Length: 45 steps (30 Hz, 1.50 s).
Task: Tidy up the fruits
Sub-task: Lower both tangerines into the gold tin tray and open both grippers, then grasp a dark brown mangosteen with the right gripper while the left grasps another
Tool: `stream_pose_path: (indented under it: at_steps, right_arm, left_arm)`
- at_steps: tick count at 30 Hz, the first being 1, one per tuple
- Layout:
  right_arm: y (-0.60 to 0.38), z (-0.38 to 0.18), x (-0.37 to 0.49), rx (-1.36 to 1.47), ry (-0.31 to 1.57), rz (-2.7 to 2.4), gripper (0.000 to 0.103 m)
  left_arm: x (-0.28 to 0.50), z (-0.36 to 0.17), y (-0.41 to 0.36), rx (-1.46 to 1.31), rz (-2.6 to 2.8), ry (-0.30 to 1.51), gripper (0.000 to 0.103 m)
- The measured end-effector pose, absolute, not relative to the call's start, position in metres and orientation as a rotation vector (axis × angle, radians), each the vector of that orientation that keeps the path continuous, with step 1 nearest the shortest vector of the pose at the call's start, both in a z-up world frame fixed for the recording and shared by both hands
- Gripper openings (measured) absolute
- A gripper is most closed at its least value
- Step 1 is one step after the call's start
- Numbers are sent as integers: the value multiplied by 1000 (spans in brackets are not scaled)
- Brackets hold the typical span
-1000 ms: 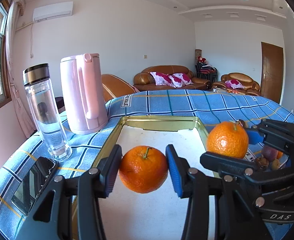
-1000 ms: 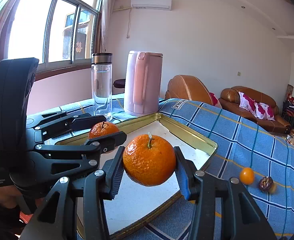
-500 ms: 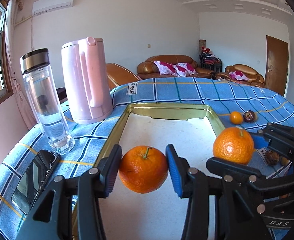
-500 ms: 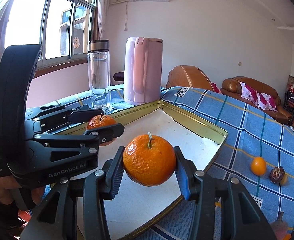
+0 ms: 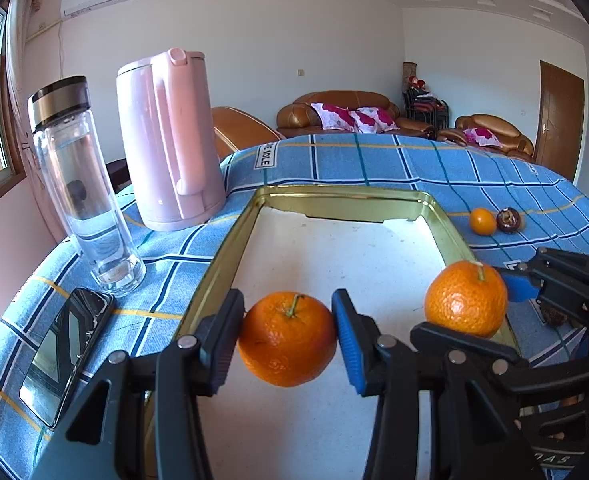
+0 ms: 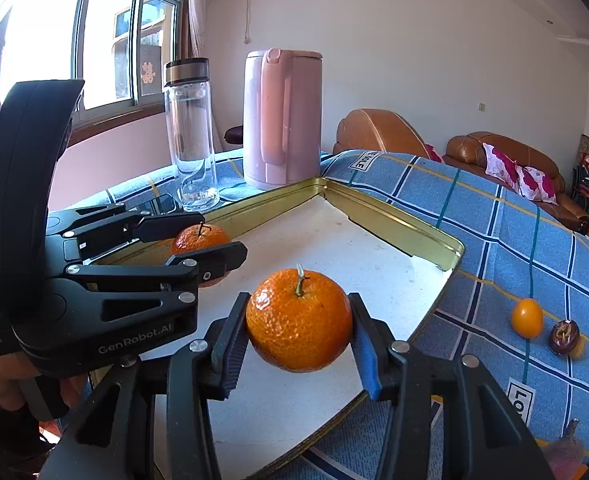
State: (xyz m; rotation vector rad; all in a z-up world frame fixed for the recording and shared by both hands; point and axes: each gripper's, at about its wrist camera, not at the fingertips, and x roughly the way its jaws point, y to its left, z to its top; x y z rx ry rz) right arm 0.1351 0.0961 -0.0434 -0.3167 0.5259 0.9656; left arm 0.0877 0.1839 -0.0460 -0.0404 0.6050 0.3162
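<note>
My left gripper (image 5: 288, 338) clamps one orange (image 5: 287, 340) and my right gripper (image 6: 299, 322) clamps another orange (image 6: 299, 320), both above the gold-rimmed tray (image 5: 346, 202). Nothing lies on the tray's white floor. A kumquat (image 5: 482, 221) sits on the tablecloth (image 5: 374, 160) beside it.

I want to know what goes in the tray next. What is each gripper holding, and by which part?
The left gripper holds an orange by its sides, stem up. The right gripper likewise holds a second orange.
</note>
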Motion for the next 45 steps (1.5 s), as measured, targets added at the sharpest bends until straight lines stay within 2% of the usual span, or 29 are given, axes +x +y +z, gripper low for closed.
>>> stream_pose_path:
  at_steps: [8, 10, 12, 14, 15, 16, 26, 37, 45]
  right_arm:
    - [100, -45, 134, -349, 535, 950, 51]
    - [100, -46, 136, -344, 541, 943, 56]
    - [98, -45, 137, -336, 541, 932, 63]
    - [96, -44, 137, -328, 533, 916, 71]
    - [95, -43, 136, -326, 523, 908, 80]
    - [93, -41, 133, -325, 504, 899, 83]
    - [56, -27, 106, -323, 297, 809, 84]
    - [-9, -23, 120, -303, 291, 684, 84]
    - [-99, -22, 152, -190, 340, 472, 84]
  left_arm:
    - [86, -45, 184, -41, 322, 600, 46]
    - [85, -45, 185, -45, 326, 596, 46]
    - [83, -44, 187, -51, 346, 585, 52]
    - [78, -42, 188, -61, 356, 563, 68]
    - [76, -40, 188, -63, 360, 549, 71]
    - [73, -39, 188, -64, 363, 532, 76]
    - [55, -25, 166, -92, 350, 391, 78]
    - [64, -1, 107, -49, 262, 319, 81]
    - [89, -9, 55, 12, 156, 370, 81]
